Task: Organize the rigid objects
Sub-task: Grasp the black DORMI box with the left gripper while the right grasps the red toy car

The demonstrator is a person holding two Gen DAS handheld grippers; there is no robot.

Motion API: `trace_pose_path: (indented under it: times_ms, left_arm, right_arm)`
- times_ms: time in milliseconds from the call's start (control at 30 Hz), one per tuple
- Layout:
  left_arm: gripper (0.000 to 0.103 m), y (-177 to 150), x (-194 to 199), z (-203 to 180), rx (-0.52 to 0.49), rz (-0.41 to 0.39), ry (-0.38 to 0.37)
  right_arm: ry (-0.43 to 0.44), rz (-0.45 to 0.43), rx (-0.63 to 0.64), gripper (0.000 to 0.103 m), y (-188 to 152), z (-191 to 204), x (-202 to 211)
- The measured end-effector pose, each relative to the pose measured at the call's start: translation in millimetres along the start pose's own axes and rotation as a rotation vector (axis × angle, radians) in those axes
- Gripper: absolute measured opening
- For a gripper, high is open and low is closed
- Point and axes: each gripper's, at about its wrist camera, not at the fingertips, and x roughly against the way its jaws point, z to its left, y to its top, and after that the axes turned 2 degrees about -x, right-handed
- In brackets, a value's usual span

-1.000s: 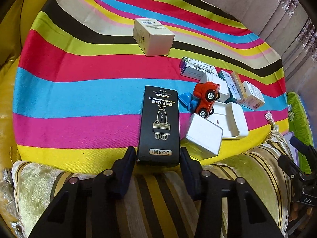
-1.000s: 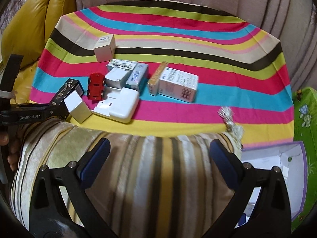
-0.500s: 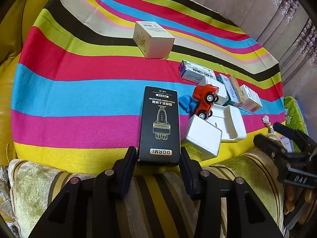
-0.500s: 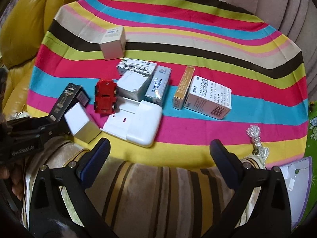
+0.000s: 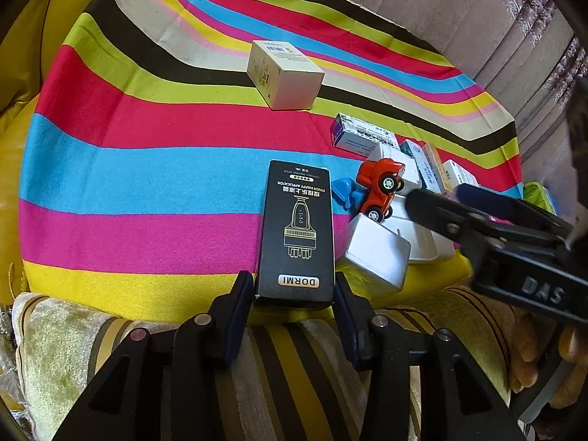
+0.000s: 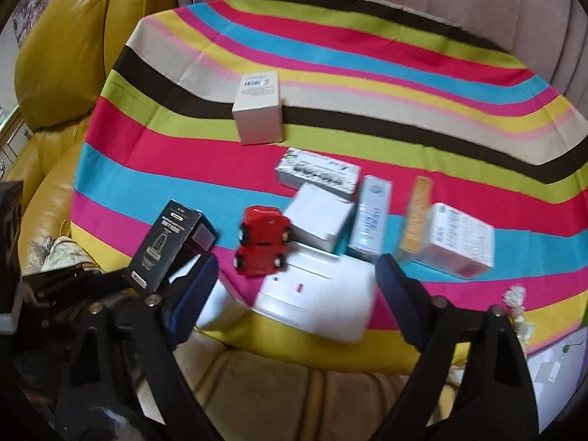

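Note:
My left gripper (image 5: 294,290) is shut on the near end of a black DORMI box (image 5: 296,231), held over the striped cloth (image 5: 147,169); the box also shows in the right wrist view (image 6: 167,244). My right gripper (image 6: 294,286) is open and empty, hovering over the flat white box (image 6: 323,297). A red toy car (image 6: 262,244) sits just left of it, seen also in the left wrist view (image 5: 380,187). A white cube box (image 5: 378,250) lies right of the black box.
A cream box (image 6: 259,106) stands alone at the back. Several medicine boxes (image 6: 371,213) cluster behind the flat white box. A blue piece (image 5: 343,191) lies by the car. A striped cushion (image 5: 286,367) lies along the front, with a yellow leather sofa (image 6: 62,51) on the left.
My right gripper has moved forward and left over the cluster, now entering the left wrist view. The left gripper still holds the black box in about the same place.

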Motion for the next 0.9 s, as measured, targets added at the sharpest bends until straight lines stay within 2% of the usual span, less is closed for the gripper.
trace_pose_path:
  times_ms: [167,333,567,633,733,800,900]
  left_arm:
    - [0.044,-0.5,0.4,0.6,0.002,-0.002,-0.005]
    - [0.044,-0.4,0.8,0.7,0.004,-0.004,-0.009]
    - [0.044,-0.3,0.4,0.8,0.004,-0.005,-0.012]
    - [0.044,-0.4,0.3,0.9,0.004,-0.005,-0.012]
    - [0.044,-0.3,0.0,0.7,0.004,-0.005,-0.012]
    - [0.044,-0.4,0.0,1.0,0.004,-0.005,-0.012]
    - [0.044,-0.4,0.2,1.5,0.006,-0.006,-0.014]
  right_arm:
    - [0.013,0.037,-0.023,0.086,6.0,2.3,-13.3]
    - [-0.018,0.070,-0.035,0.077,11.4,7.9,-23.5]
    - [-0.045,0.099,-0.037,0.074,15.7,16.4,-36.5]
    - [-0.040,0.108,-0.039,0.058,16.4,16.7,-39.7]
    - [-0.002,0.137,-0.074,0.045,15.0,10.5,-47.3]
    - [0.012,0.143,-0.089,0.041,13.3,7.5,-49.1]
    - [0.043,0.124,-0.103,0.040,12.4,5.2,-45.6]
